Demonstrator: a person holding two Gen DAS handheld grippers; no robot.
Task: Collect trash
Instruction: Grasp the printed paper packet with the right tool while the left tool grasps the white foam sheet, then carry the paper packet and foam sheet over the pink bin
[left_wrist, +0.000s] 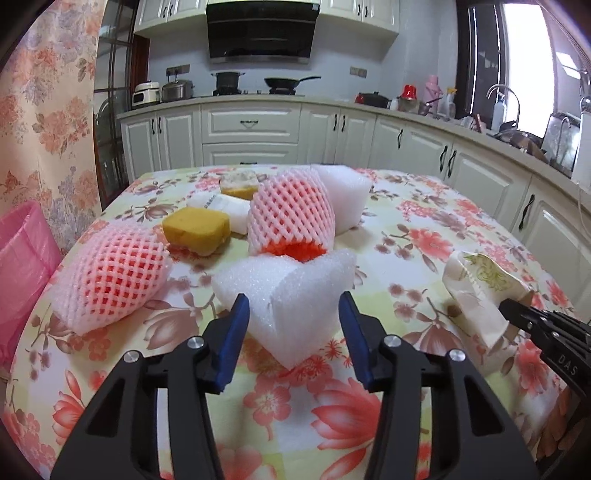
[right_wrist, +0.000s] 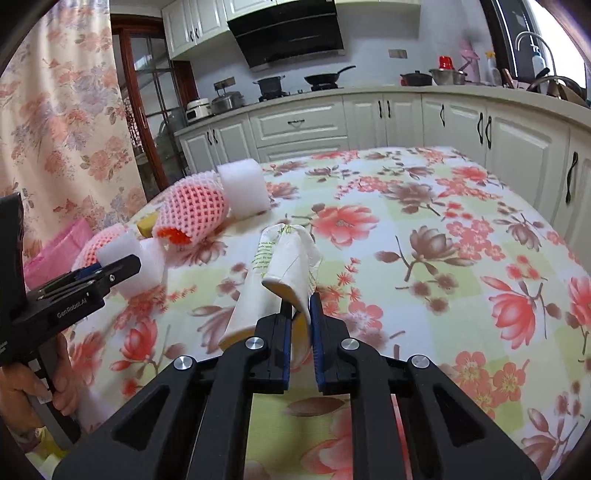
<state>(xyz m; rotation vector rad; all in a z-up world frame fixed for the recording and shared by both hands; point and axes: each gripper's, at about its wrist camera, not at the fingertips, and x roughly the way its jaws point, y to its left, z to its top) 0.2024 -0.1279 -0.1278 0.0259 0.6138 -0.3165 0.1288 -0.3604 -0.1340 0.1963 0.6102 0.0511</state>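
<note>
The crushed paper cups (right_wrist: 284, 269) lie on the flowered counter (right_wrist: 424, 236) — and the right hand-held gripper (right_wrist: 300, 314) has its blue pads pinched on the rim of one, so that pickup looks in hand. The left hand-held gripper (left_wrist: 293, 317) is spread wide around a white foam wrap (left_wrist: 286, 291) without clamping it. Behind sit pink foam nets (left_wrist: 110, 275), a yellow sponge (left_wrist: 195, 229) and more foam. A pink bin bag (left_wrist: 22, 254) hangs off the counter's left edge — likely the destination. Next: squeeze on the foam, lift both, carry left.
</note>
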